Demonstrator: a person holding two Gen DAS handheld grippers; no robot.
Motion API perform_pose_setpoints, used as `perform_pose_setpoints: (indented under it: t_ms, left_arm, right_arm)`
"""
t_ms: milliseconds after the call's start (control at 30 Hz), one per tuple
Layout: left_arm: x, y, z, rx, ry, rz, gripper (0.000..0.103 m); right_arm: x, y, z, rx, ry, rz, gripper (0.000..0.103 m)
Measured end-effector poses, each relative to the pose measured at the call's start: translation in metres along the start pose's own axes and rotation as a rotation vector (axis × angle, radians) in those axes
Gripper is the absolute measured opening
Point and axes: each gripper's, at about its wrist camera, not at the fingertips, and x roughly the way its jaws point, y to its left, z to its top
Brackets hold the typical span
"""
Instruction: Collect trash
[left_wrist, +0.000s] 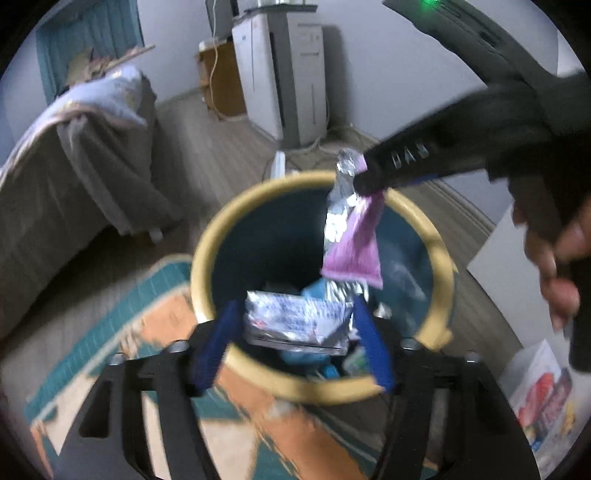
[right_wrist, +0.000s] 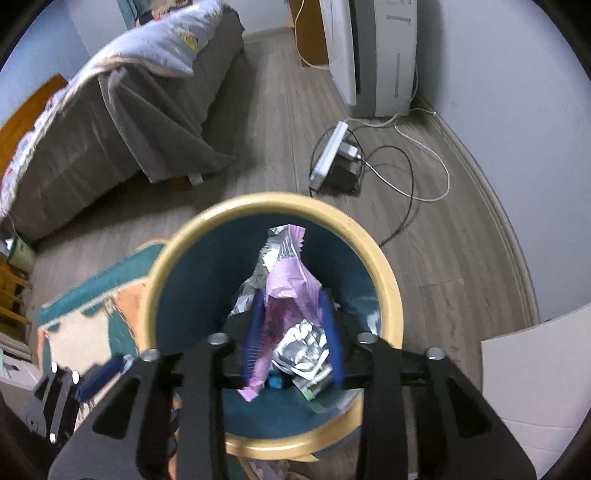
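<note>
A round bin (left_wrist: 325, 387) with a pale yellow rim and dark teal inside stands on the floor, partly on an orange and teal rug (left_wrist: 122, 332). Both grippers hang over its mouth.

The left gripper (left_wrist: 299, 332) has its blue fingers (left_wrist: 214, 350) spread wide; a silver printed packet (left_wrist: 295, 321) lies between them, and blur keeps me from telling whether the pads touch it or whether it rests on the pile below. Under it lie blue and green scraps, too smeared to name.

The right gripper (right_wrist: 293, 339) has its fingers (right_wrist: 253, 339) at a narrow gap around a crumpled purple and silver wrapper (right_wrist: 284, 280). From the left wrist view that wrapper (left_wrist: 351, 236) hangs from the fingertips over the far right of the bin's mouth, so it looks gripped.

Farther off, a bed (right_wrist: 110, 122) with a grey cover is on the left, and a white appliance (right_wrist: 373, 55) stands against the far wall with a power strip (right_wrist: 328, 155) and cables near it. A hand (left_wrist: 554, 258) is cut off at the right edge.
</note>
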Motion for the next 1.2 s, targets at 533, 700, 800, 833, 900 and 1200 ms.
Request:
perform_pose_setpoints:
  t_ms: [533, 700, 800, 833, 900, 1200]
  left_arm:
    - [-0.029, 0.022, -0.006, -0.049, -0.03, 0.024, 0.091]
    - [-0.052, 0.028, -0.011, -0.075, -0.026, 0.027, 0.091]
    - [-0.075, 0.032, -0.013, -0.107, -0.037, 0.018, 0.094]
    - [-0.081, 0.033, -0.013, -0.114, -0.036, 0.017, 0.096]
    - [-0.094, 0.034, -0.013, -0.129, -0.031, 0.022, 0.097]
    - [-0.161, 0.03, -0.02, -0.201, -0.08, 0.016, 0.098]
  right_arm:
    - [-0.009, -0.023, 0.001, 0.104, -0.018, 0.037, 0.067]
    - [-0.026, -0.016, -0.001, 0.079, -0.034, 0.042, 0.067]
    - [-0.046, -0.007, -0.008, 0.037, -0.05, 0.034, 0.073]
    - [-0.054, -0.005, -0.01, 0.022, -0.054, 0.024, 0.078]
    - [-0.071, 0.0, -0.019, 0.003, -0.062, 0.016, 0.081]
    - [-0.143, 0.005, -0.07, -0.063, -0.135, -0.029, 0.097]
